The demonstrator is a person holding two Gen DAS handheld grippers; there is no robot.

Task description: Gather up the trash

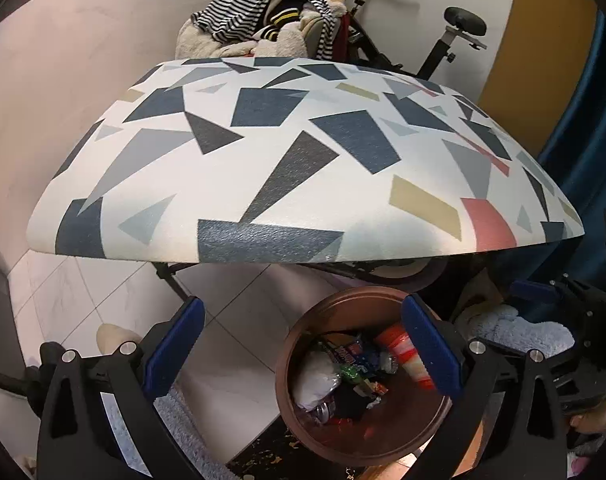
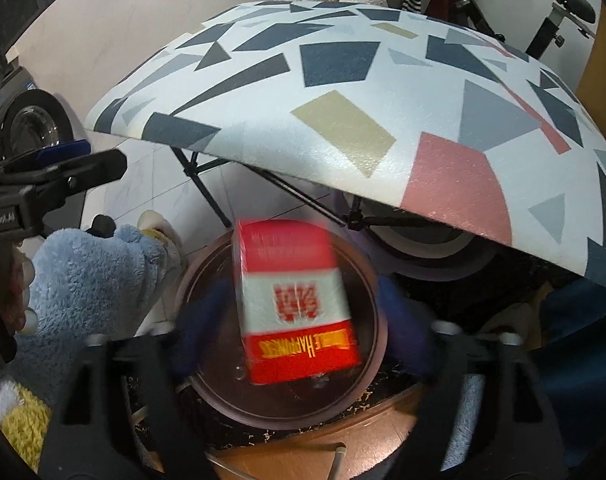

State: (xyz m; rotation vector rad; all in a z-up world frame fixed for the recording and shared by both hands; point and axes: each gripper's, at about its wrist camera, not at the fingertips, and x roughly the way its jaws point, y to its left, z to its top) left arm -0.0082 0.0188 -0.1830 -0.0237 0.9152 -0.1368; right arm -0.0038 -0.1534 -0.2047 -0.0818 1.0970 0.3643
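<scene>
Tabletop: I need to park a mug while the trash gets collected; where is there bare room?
The whole patterned tabletop shows bare, from its near edge above the brown bin back to the clothes pile. Crowded: the bin, full of wrappers, and the floor beside it.

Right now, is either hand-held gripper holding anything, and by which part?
No. The right hand-held gripper is open, with the red and white box loose between its fingers above the brown trash bin. The left hand-held gripper is open and holds nothing.
</scene>
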